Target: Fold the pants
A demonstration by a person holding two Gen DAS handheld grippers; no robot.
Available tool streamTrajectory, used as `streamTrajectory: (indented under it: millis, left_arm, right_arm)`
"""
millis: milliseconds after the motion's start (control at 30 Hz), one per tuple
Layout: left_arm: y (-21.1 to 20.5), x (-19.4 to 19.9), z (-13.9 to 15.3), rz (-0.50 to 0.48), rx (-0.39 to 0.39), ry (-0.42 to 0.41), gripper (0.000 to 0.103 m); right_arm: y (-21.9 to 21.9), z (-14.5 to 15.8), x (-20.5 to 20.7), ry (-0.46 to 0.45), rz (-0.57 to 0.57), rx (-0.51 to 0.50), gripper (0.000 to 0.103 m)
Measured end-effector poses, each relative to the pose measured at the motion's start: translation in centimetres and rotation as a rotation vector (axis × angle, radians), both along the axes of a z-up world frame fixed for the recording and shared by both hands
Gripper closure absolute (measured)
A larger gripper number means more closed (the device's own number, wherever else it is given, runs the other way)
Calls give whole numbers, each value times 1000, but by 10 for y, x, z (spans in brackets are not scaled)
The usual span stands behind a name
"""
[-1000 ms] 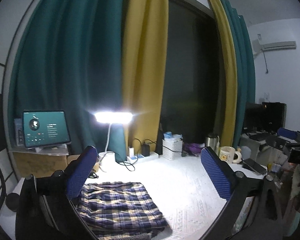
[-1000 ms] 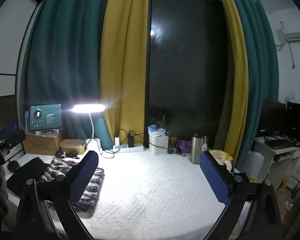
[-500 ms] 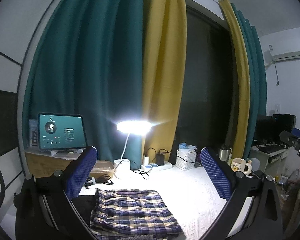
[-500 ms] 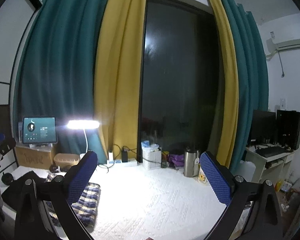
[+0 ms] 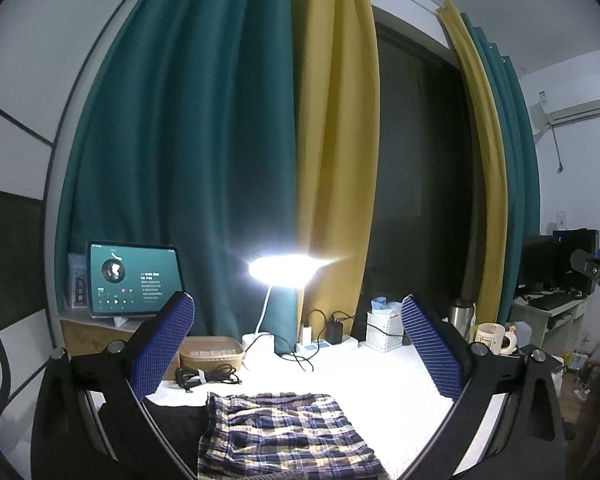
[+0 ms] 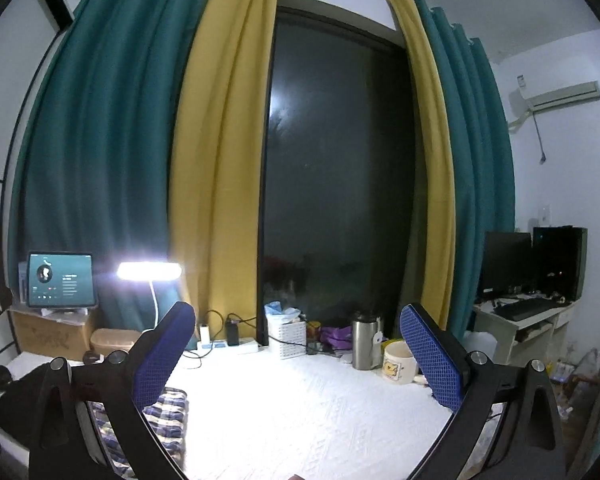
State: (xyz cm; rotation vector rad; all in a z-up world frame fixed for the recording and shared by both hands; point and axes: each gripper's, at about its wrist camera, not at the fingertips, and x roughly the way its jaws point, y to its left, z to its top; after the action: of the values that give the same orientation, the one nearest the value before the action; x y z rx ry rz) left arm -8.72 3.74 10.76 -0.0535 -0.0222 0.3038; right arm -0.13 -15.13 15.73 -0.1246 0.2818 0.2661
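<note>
The left gripper has its two blue-padded fingers spread wide with nothing between them, raised above the table and aimed level toward the curtains; the right gripper is likewise spread wide and empty, held level above the white textured tablecloth. The plaid pants lie folded into a compact rectangle on the near left part of the table, directly below and ahead of the left gripper and touching neither finger; in the right wrist view only their edge shows, behind that gripper's left finger. A dark garment lies just left of the pants (it may sit partly under them, though the shadow makes that hard to tell). Farther back, a coiled black cable rests near a shallow brown box, with a lit desk lamp behind them and a tablet showing a teal screen propped on a cardboard box at the far left. Along the far edge stand a power strip, a white basket, a steel flask and a cream mug. A desk with a monitor stands at the far right.
</note>
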Motion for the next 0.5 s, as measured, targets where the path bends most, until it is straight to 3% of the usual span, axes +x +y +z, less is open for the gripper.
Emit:
streamTrajectory:
  millis: [500]
  left_arm:
    - [9,1,-8,1,-24,36,1]
  right_arm:
    - [10,-13,4,58,29,-5,0]
